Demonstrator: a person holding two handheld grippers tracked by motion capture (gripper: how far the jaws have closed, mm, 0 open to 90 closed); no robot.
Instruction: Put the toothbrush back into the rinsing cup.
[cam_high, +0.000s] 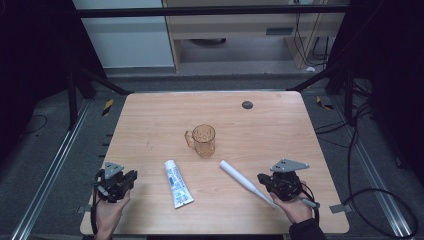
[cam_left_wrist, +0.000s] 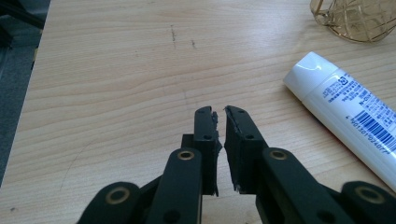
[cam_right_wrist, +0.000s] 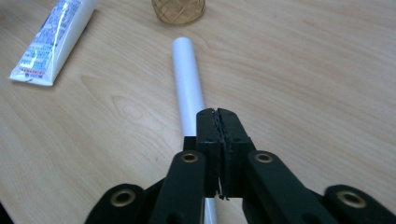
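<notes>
Right gripper (cam_right_wrist: 218, 112) fingers are sitting shut above the white toothbrush (cam_right_wrist: 187, 79); left gripper (cam_left_wrist: 220, 111) fingers are hanging narrow, empty, beside the toothpaste tube (cam_left_wrist: 350, 116).

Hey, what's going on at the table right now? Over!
Right gripper shut above white stick. Left gripper nearly shut, empty. Nothing blocking.
</notes>
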